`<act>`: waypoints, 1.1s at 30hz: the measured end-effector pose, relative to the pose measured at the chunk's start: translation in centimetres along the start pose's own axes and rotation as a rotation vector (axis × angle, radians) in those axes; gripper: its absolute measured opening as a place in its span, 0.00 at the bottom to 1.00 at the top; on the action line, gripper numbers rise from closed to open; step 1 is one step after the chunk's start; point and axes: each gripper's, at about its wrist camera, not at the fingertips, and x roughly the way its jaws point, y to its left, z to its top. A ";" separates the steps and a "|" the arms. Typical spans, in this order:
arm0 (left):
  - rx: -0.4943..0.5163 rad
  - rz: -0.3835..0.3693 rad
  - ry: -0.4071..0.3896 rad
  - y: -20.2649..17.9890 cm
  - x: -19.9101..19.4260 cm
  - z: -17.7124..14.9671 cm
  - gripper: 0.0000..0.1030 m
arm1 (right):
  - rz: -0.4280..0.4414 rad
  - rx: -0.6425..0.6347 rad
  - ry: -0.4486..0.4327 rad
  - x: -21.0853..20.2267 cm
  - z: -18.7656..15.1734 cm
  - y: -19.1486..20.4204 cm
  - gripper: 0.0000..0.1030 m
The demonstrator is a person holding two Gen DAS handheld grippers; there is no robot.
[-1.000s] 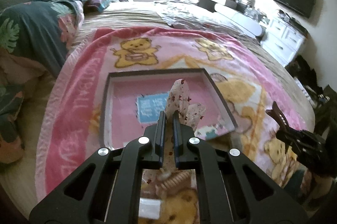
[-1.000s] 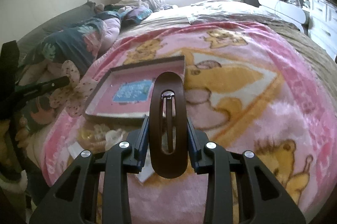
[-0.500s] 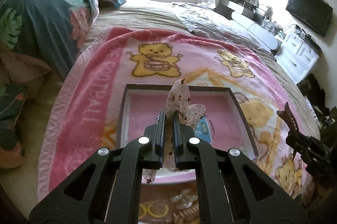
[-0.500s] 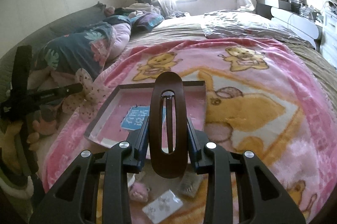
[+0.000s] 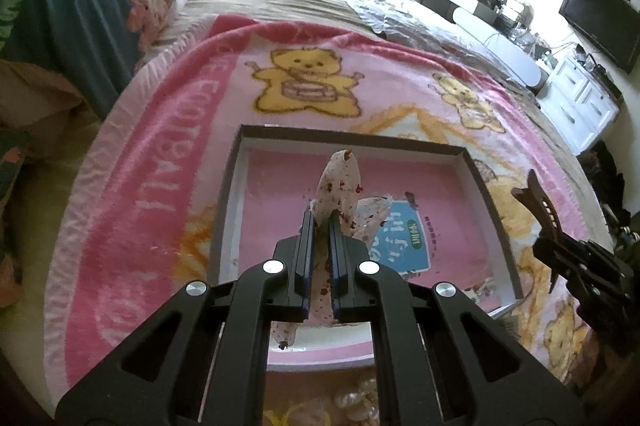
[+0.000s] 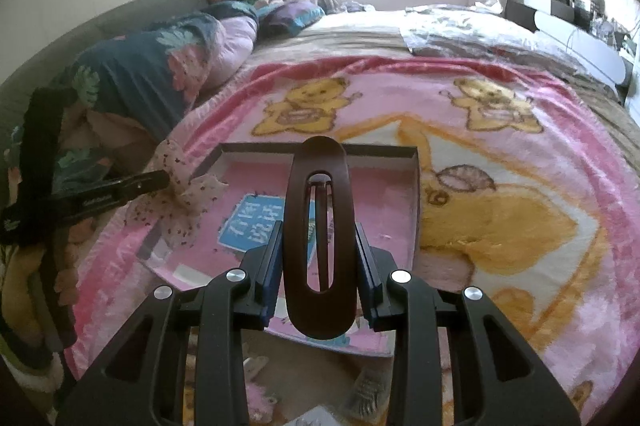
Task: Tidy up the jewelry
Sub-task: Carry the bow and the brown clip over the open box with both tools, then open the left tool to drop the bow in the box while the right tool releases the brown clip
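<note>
My left gripper is shut on a pale fabric bow with dark red specks, held above the near half of a shallow box lid with a pink floor and a blue label. From the right wrist view the same bow hangs over the lid's left edge, pinched by the left gripper. My right gripper is shut on a long dark brown oval hair clip, upright over the lid's near side. The clip's tip shows at the right of the left wrist view.
The lid lies on a pink bear-print blanket spread over a bed. Small loose hair accessories lie on the blanket near the lid's front edge. A floral quilt is heaped at the left, white drawers at the right.
Both grippers have moved forward and lower, carrying the bow and the brown clip over the lid. The lid now looks larger and closer in both views.
</note>
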 end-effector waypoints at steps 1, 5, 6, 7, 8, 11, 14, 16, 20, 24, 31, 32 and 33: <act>-0.002 -0.001 0.007 0.0 0.4 -0.1 0.01 | -0.004 0.001 0.008 0.5 0.0 -0.1 0.30; 0.009 0.011 0.030 -0.1 1.9 -0.5 0.02 | -0.014 0.016 0.051 2.5 -0.6 -0.8 0.30; 0.014 0.022 0.038 -0.1 2.2 -0.7 0.02 | -0.014 0.018 0.060 2.9 -0.8 -1.1 0.30; 0.018 0.029 0.040 -0.2 2.3 -0.8 0.02 | -0.019 0.018 0.067 3.2 -0.9 -1.2 0.30; 0.021 0.037 0.041 -0.2 2.5 -0.9 0.06 | -0.023 0.018 0.074 3.5 -1.0 -1.3 0.30; 0.036 0.065 0.031 -0.4 2.3 -1.0 0.23 | -0.029 0.018 0.104 4.5 -1.4 -1.7 0.30; 0.037 0.088 0.019 -0.2 1.9 -1.1 0.37 | -0.034 0.023 0.132 5.4 -1.9 -1.8 0.30; 0.024 0.099 0.019 0.3 1.5 -1.2 0.44 | -0.033 0.022 0.145 5.9 -2.2 -1.8 0.30; -0.007 0.100 0.010 1.1 0.2 -1.4 0.60 | -0.031 0.020 0.160 6.3 -2.5 -1.6 0.31; -0.019 0.097 -0.013 1.1 -1.4 -1.4 0.69 | -0.030 0.013 0.152 5.9 -2.7 -1.2 0.34; -0.050 0.083 -0.048 0.9 -3.9 -1.5 0.80 | -0.021 0.013 0.108 3.7 -2.2 -0.8 0.58; -0.054 0.078 -0.054 0.8 -4.3 -1.6 0.81 | -0.023 0.015 0.093 3.0 -2.2 -0.8 0.65; -0.056 0.077 -0.058 0.7 -4.5 -1.6 0.83 | -0.024 0.018 0.081 2.6 -2.2 -0.8 0.69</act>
